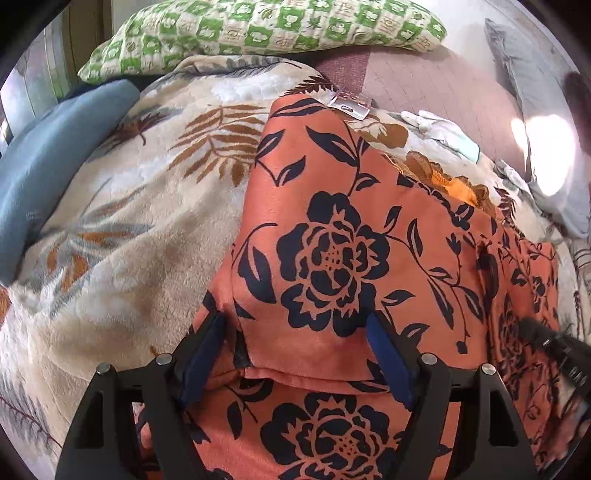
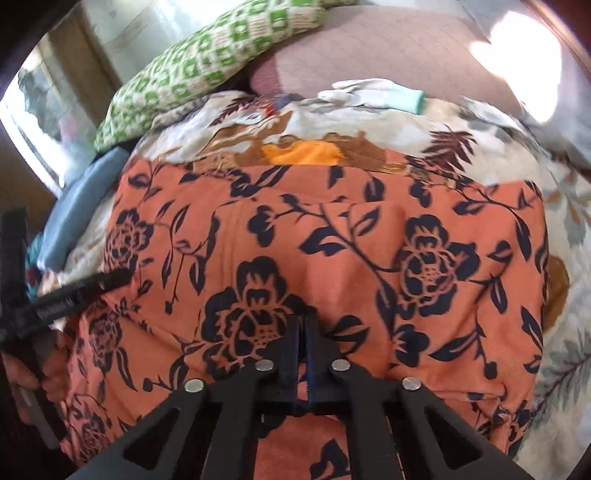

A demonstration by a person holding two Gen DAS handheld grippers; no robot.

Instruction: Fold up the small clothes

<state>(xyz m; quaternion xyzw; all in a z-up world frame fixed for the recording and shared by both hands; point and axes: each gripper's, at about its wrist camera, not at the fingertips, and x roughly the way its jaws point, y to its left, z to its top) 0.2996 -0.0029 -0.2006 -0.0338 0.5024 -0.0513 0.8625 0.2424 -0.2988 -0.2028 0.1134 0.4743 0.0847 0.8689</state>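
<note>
An orange garment with dark blue flowers (image 1: pixel 332 236) lies spread on a leaf-patterned blanket (image 1: pixel 129 221). My left gripper (image 1: pixel 295 332) stands open over the garment's near left part. Its blue pads (image 1: pixel 205 354) straddle a folded edge without pressing on it. In the right wrist view the garment (image 2: pixel 332 229) fills the middle. My right gripper (image 2: pixel 304 321) is shut, its tips nipping a raised pucker of the orange cloth. The left gripper (image 2: pixel 74 291) shows at the left edge there, and the right gripper's finger (image 1: pixel 554 343) shows at the right edge of the left wrist view.
A green-checked pillow (image 1: pixel 258 29) and a blue folded cloth (image 1: pixel 48 166) lie at the back left. Behind the garment are a small orange and brown piece (image 2: pixel 306 153), a white piece with a mint cuff (image 1: pixel 443 133) and a grey pillow (image 1: pixel 535 92).
</note>
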